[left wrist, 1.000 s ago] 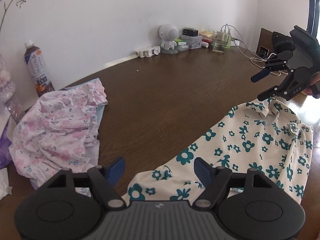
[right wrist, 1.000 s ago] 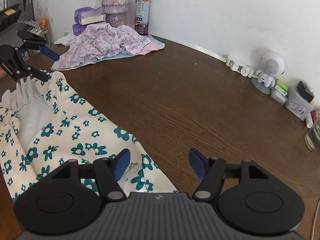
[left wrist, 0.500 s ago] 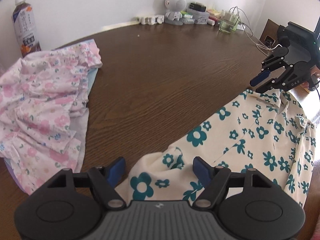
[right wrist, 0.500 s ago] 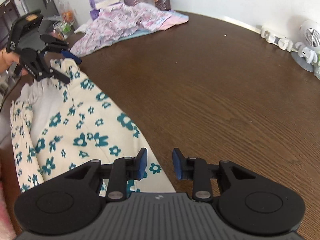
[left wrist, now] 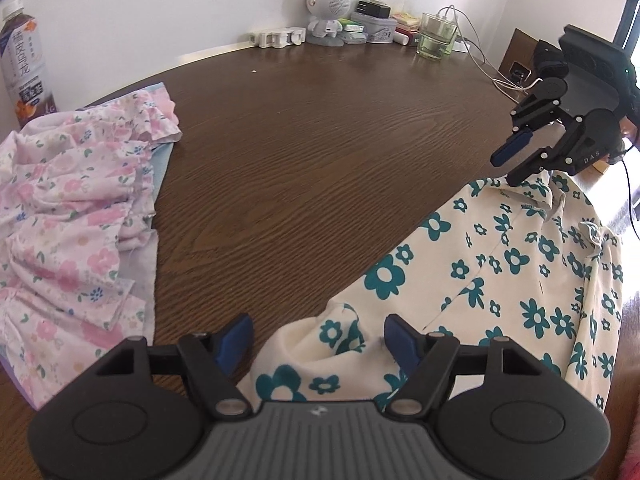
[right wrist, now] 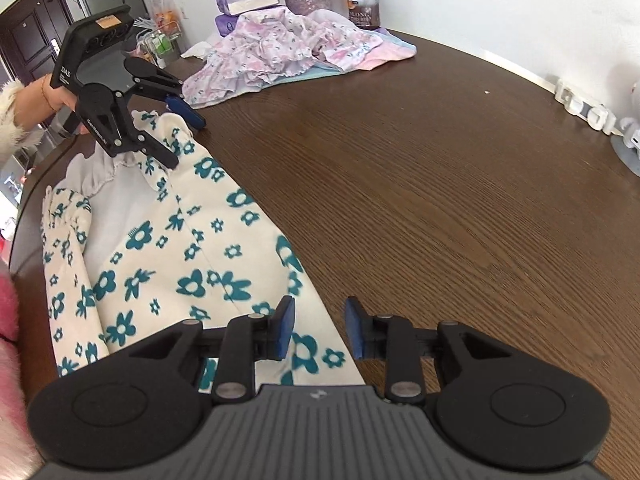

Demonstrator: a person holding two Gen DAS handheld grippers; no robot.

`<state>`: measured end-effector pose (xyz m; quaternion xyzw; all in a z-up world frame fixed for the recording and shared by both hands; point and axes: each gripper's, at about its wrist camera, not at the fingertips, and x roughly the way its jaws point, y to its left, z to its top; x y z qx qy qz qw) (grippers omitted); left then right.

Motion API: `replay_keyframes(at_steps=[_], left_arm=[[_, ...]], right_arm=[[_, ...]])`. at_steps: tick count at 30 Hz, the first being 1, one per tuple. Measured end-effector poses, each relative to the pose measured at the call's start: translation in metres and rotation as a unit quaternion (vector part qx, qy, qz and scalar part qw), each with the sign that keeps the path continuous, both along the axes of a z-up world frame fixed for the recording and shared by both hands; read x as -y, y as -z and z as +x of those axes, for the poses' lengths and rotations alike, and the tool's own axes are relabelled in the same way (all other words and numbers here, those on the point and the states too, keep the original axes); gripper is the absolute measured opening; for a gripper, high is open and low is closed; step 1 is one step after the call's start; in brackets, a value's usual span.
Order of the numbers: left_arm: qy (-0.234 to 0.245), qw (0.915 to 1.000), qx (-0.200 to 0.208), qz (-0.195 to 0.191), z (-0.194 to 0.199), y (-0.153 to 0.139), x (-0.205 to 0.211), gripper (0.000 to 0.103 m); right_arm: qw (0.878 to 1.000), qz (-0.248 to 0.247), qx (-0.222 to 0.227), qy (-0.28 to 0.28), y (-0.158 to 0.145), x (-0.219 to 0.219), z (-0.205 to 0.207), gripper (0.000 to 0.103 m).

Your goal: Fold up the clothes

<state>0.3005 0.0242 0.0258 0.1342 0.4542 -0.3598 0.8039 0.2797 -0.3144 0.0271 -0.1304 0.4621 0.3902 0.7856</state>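
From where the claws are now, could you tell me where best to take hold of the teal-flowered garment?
I would grip the teal-flowered garment by its two ends on the table-centre edge: the left claw at the bunched end below it, the right claw at the other. That long straight edge lies flat and clear.

A dark brown wooden bench (left wrist: pixel 328 168) with a visible grain is seen, and its far edge is set against a plain white wall (left wrist: pixel 168 4). Strong daylight is cast from a window (left wrist: pixel 630 20) at the right side of the left wrist view. In the right wrist view a dark panelled door (right wrist: pixel 30 40) is seen in the far left corner.
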Motion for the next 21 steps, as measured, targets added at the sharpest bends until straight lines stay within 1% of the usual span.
replay_keyframes(at_steps=[1, 3, 5, 7, 9, 10, 11, 12, 13, 14, 15, 18, 21], left_arm=[[0.003, 1.0000, 0.000, 0.000, 0.000, 0.000, 0.000, 0.063], [0.005, 1.0000, -0.002, -0.001, 0.000, -0.001, 0.000, 0.061], [0.007, 1.0000, -0.004, -0.003, -0.001, -0.001, 0.000, 0.057], [0.004, 0.9999, -0.012, -0.007, 0.000, -0.002, -0.001, 0.049], [0.007, 0.9999, -0.013, -0.007, 0.000, -0.003, 0.000, 0.045], [0.009, 0.9998, -0.013, -0.007, -0.001, -0.003, 0.000, 0.039], [0.011, 0.9998, -0.016, -0.011, -0.001, -0.003, -0.001, 0.034], [0.011, 0.9996, -0.019, -0.015, -0.001, -0.003, -0.001, 0.025], [0.010, 0.9995, -0.023, -0.019, -0.001, -0.003, -0.002, 0.023], [0.011, 0.9995, -0.023, -0.021, -0.001, -0.003, -0.002, 0.023], [0.013, 0.9995, -0.020, -0.021, -0.001, -0.003, -0.002, 0.022], [0.017, 0.9996, 0.001, -0.023, -0.007, -0.005, -0.001, 0.011], [0.023, 0.9990, 0.033, -0.021, -0.018, -0.009, 0.002, 0.009]], right_arm=[[1.000, -0.007, -0.001, -0.006, 0.002, -0.003, 0.001, 0.028], [1.000, -0.019, -0.004, -0.014, 0.005, -0.009, 0.002, 0.028], [0.999, -0.030, -0.003, -0.015, 0.008, -0.014, 0.003, 0.028], [0.999, -0.042, 0.001, -0.014, 0.010, -0.019, 0.003, 0.028], [0.999, -0.048, 0.008, -0.016, 0.010, -0.022, 0.001, 0.028], [0.999, -0.051, 0.009, -0.017, 0.011, -0.023, 0.000, 0.027], [0.998, -0.054, 0.011, -0.021, 0.011, -0.024, -0.001, 0.023], [0.998, -0.055, 0.011, -0.027, 0.011, -0.025, -0.003, 0.014], [0.998, -0.059, 0.015, -0.032, 0.010, -0.027, -0.006, 0.010], [0.997, -0.066, 0.022, -0.036, 0.010, -0.028, -0.008, 0.009], [0.997, -0.069, 0.025, -0.035, 0.009, -0.029, -0.010, 0.006], [0.996, -0.076, 0.035, -0.033, 0.008, -0.030, -0.014, 0.003], [0.994, -0.083, 0.055, -0.033, 0.005, -0.033, -0.023, 0.002]])
